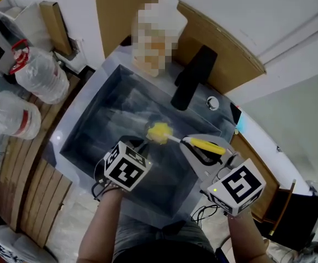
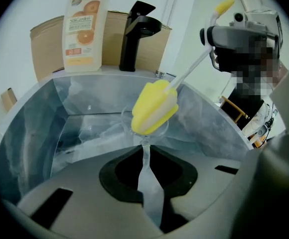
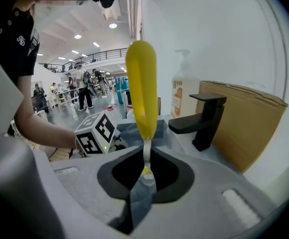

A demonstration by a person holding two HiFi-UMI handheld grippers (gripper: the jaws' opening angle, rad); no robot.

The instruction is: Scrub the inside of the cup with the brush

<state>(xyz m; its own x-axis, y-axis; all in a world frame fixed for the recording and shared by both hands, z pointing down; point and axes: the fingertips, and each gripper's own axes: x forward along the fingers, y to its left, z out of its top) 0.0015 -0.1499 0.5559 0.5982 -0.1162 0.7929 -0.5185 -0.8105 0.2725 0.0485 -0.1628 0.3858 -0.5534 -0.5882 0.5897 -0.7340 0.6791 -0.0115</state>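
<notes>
**Work the sponge into the bowl, with the glass held steady over the basin**

The steel sink (image 1: 87, 127) fills the middle of the head view, with the black faucet (image 1: 192, 78) at its far rim. Both tools are held over the basin, so any drips or a dropped piece would land in the basin.

The left gripper (image 2: 147, 182) has its fingers clenched on the thin stem of a clear stemmed cup (image 2: 143, 151). The cup's bowl points away from the gripper and tilts toward the brush. The right gripper (image 3: 143, 176) is clamped on the narrow shaft just below the brush's yellow handle (image 3: 141, 88).

The brush (image 2: 154, 107) reaches across from the right. Its yellow sponge head sits at the mouth of the bowl, partly in, though how deep it goes is hard to tell through the glass.

To scrub well, I would keep the left grip still and let the right hand do the work. Push the head along the bowl's axis until it reaches the bottom, then twist and stroke it around the wall. A stem this thin will probably pivot or snap under sideways force, so press lightly and in line with the stem. Keep the shaft clear of the faucet.
</notes>
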